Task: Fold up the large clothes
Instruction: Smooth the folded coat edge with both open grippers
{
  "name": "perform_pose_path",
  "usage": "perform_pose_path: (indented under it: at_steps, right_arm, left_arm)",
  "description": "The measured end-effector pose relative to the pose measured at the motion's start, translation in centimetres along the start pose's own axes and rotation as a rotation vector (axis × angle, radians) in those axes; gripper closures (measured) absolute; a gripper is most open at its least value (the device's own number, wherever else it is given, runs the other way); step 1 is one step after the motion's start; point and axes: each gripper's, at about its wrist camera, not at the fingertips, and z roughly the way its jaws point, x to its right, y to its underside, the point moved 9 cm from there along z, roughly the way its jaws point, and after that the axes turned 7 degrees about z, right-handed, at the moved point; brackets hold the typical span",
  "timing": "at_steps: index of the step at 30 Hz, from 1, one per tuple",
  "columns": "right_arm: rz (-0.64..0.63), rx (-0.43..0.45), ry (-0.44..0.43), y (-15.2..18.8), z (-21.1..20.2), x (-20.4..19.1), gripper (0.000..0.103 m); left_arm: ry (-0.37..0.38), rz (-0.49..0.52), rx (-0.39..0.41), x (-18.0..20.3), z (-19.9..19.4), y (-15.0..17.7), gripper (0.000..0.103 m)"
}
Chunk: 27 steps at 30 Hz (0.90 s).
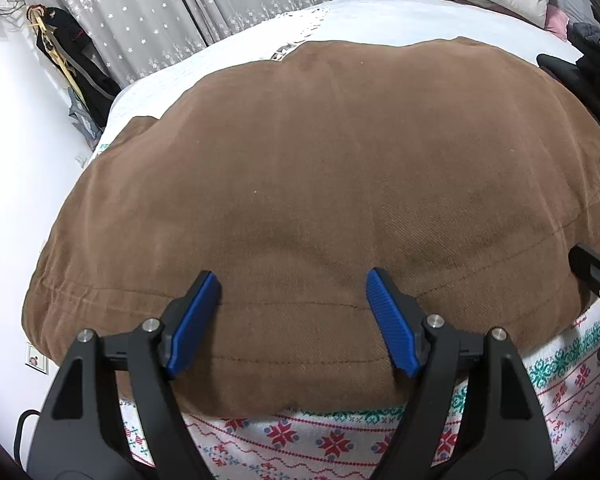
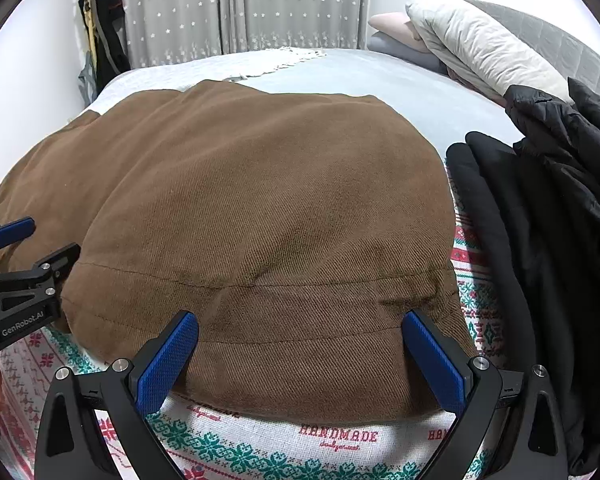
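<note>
A large brown padded garment (image 1: 300, 184) lies spread flat on the bed, filling both views; it also shows in the right wrist view (image 2: 260, 220). Its stitched hem faces me at the near edge. My left gripper (image 1: 294, 292) is open and empty, its blue pads hovering over the hem on the left part. My right gripper (image 2: 300, 332) is open and empty, jaws spread wide over the hem on the right part. The left gripper also shows at the left edge of the right wrist view (image 2: 36, 240).
A patterned red, green and white cloth (image 2: 340, 436) lies under the garment at the near edge. Black clothes (image 2: 540, 240) are piled to the right. Pillows and bedding (image 2: 480, 44) sit at the far right. The pale bedspread (image 2: 360, 76) extends behind; curtains (image 2: 240, 4) hang beyond.
</note>
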Motion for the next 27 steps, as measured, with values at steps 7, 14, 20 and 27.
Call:
perform_pose_path:
  at_steps: [7, 14, 20, 27]
  right_arm:
    - [-0.004, -0.001, 0.001, -0.1, 0.1, 0.2, 0.0]
    - [-0.007, -0.006, 0.002, 0.0, 0.1, 0.4, 0.0]
    - [-0.007, -0.004, 0.047, 0.1, -0.8, 0.4, 0.0]
    - [0.037, -0.022, 0.12, 0.6, -1.7, 1.1, 0.0]
  left_arm:
    - [0.013, -0.017, -0.024, -0.1, 0.0, 0.2, 0.025]
    - [0.057, -0.029, -0.031, -0.2, 0.6, 0.2, 0.025]
    - [0.072, -0.034, -0.03, -0.2, 0.7, 0.2, 0.025]
    - [0.078, -0.031, -0.029, -0.1, 0.7, 0.2, 0.025]
